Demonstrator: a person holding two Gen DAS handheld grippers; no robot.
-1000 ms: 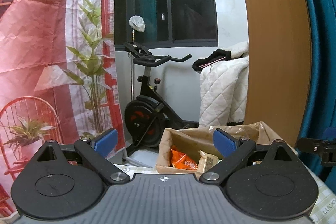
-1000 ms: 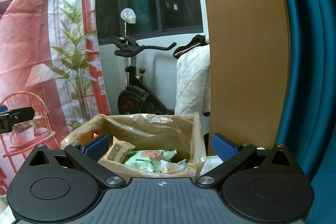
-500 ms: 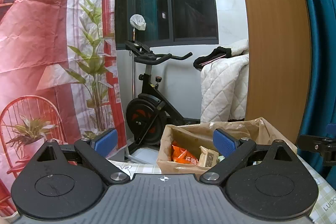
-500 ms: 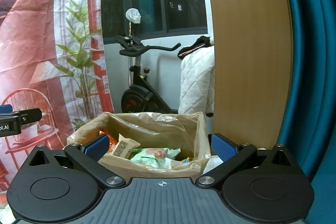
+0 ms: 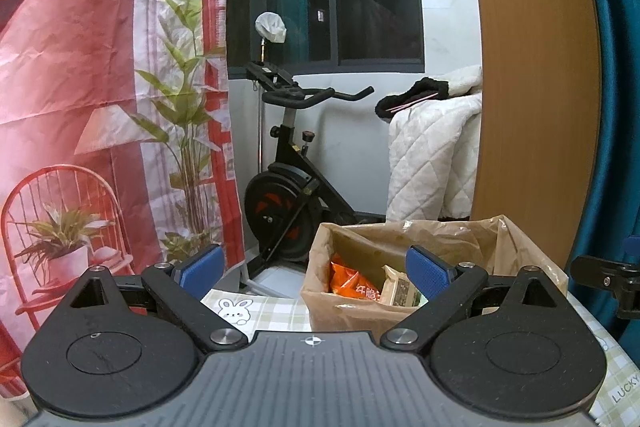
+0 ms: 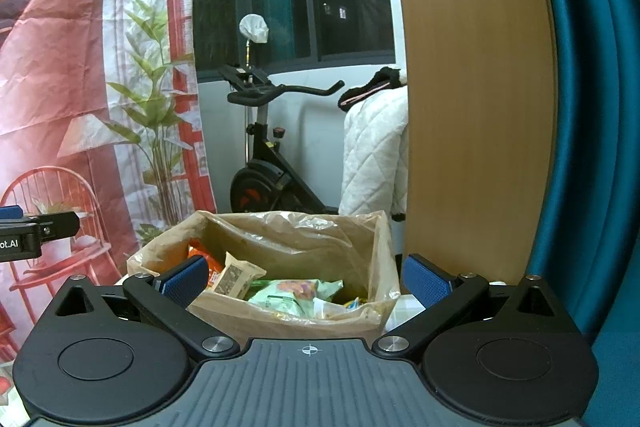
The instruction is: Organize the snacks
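Left tongs (image 5: 312,269): spread wide, nothing pinched; held low in the frame, aimed left of the box.
Right tongs (image 6: 306,277): spread wide, nothing pinched; the near wall of the box is framed between the two pads.
Box (image 5: 348,315): brown cardboard, lined with a loose crinkled plastic bag (image 6: 320,227); seen lower right in the left view, lower centre in the right view; set on the desk (image 5: 276,311), which is covered by a checked cloth.
Snacks, location: inside the box, piled loosely. An orange packet (image 5: 346,279), a tan packet (image 6: 236,277) and a green packet (image 6: 292,293) are made out; more is hidden below the near wall.
Risk, liner: the plastic bag could be caught by a pad along with a packet, so that liner and box would be dragged.
Risk, packets: crisps could be crushed if the tongs were pressed together too hard; a slick wrapper could slip out if gripped at a corner.
Risk, box: it could be shoved across the cloth by a pad striking the near wall.
Risk, collision: the two tongs are near each other, each seen at the edge of the other's view, and could be knocked together over the box.
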